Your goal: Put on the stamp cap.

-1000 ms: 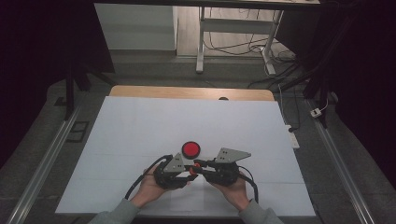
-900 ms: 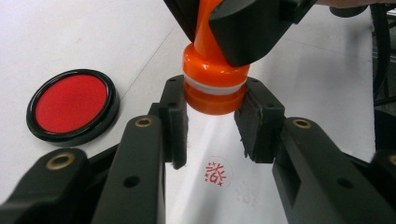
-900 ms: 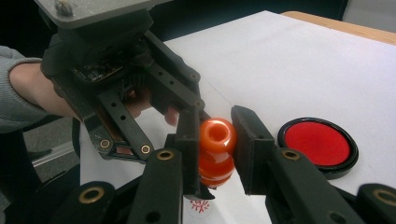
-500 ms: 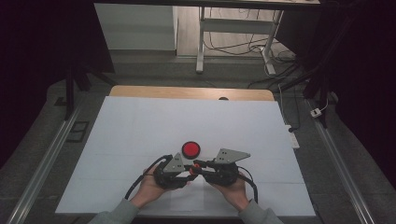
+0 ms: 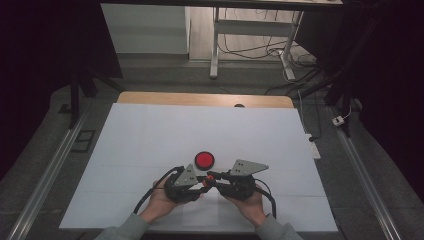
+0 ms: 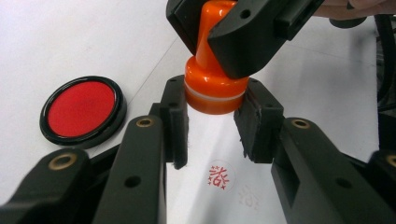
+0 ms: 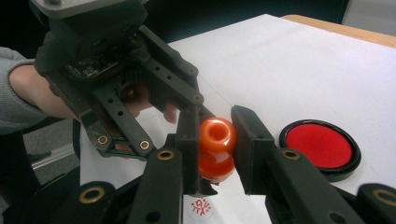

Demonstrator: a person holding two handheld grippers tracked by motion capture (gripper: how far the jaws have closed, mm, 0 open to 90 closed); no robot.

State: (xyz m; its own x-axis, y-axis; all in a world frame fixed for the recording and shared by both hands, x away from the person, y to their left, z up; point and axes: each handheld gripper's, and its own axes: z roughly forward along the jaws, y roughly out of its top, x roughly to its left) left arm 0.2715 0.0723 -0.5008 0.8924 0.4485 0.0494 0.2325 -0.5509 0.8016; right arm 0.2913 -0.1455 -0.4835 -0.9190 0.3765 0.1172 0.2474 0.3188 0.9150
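Observation:
An orange stamp [image 6: 215, 91] hangs just above the white sheet [image 5: 200, 130], between both grippers. My left gripper [image 6: 212, 123] has its pads against the two sides of the stamp's wide base. My right gripper [image 7: 215, 140] is shut on the stamp's round knob [image 7: 217, 135] from the other side. In the high view the two grippers, left [image 5: 200, 184] and right [image 5: 212, 178], meet tip to tip near the table's front edge. A red stamped mark [image 6: 218, 176] lies on the sheet under the stamp, with a fainter print [image 6: 247, 198] beside it.
A round black ink pad with a red face [image 5: 204, 160] lies open on the sheet just beyond the grippers. The white sheet covers most of the wooden table [image 5: 205, 99]. Metal rails [image 5: 45, 175] run along both sides.

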